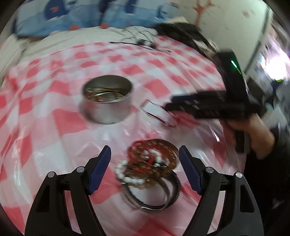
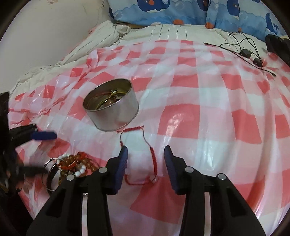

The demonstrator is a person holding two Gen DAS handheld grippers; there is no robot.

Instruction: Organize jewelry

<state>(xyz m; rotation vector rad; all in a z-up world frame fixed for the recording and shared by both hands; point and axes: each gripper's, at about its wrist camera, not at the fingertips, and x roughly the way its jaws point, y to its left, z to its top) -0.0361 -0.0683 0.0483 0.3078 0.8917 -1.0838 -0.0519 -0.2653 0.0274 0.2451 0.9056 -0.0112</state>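
A round metal tin (image 1: 107, 101) with jewelry inside stands on the red-and-white checked plastic sheet (image 1: 54, 116); the right wrist view shows the tin (image 2: 112, 107) too. My left gripper (image 1: 145, 154) is open over a pile of bracelets (image 1: 150, 168): amber beads, white beads, red cord and dark bangles. My right gripper (image 2: 145, 154) is open, its fingers on either side of a red cord bracelet (image 2: 143, 154) lying flat. The right gripper also shows in the left view (image 1: 203, 107), blurred. The pile shows at lower left in the right view (image 2: 72, 167).
The sheet lies on a bed with a striped cream quilt (image 2: 101, 38) and blue whale-print pillows (image 2: 181, 12) at the back. Black cables with small boxes (image 2: 250, 52) lie at the far right. A wall (image 2: 45, 27) is at the left.
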